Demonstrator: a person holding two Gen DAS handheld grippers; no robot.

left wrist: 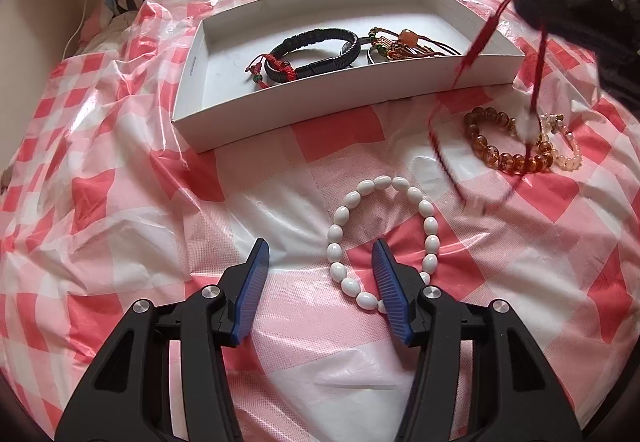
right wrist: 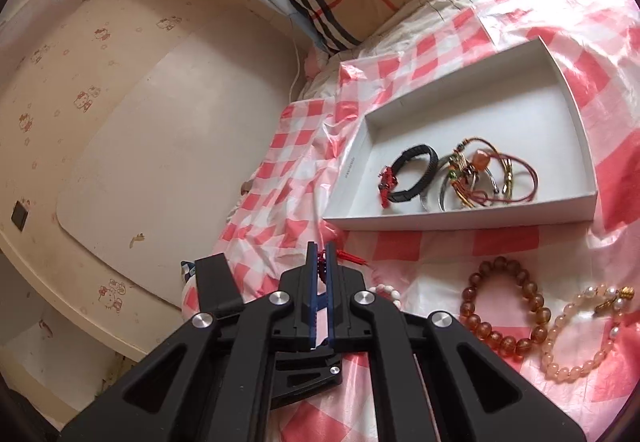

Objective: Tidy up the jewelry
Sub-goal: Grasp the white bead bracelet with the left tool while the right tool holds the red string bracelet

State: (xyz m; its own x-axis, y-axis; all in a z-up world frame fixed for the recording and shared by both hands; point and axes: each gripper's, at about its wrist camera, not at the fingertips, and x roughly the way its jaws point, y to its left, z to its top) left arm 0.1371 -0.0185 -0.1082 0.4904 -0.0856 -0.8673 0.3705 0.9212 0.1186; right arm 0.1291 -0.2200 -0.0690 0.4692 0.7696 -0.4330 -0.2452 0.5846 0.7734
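The left gripper (left wrist: 320, 262) hangs over the near part of the checked plastic sheet (left wrist: 120, 170), jaws partly apart, pads pressing nothing; its right finger (left wrist: 390, 294) stands inside the ring of the white bead bracelet (left wrist: 380, 238) lying there. Farther right lie the amber bead bracelet (right wrist: 504, 306) and, touching it, a pale pink bead bracelet (right wrist: 580, 338). The right gripper (right wrist: 322, 270) is raised above them, pinched tight on a red cord bracelet (left wrist: 480, 42) that dangles, blurred. Beyond, the white box (left wrist: 192, 74) holds a black braided bracelet (left wrist: 316, 50), a small red cord one and a tangle of bangles near its front wall.
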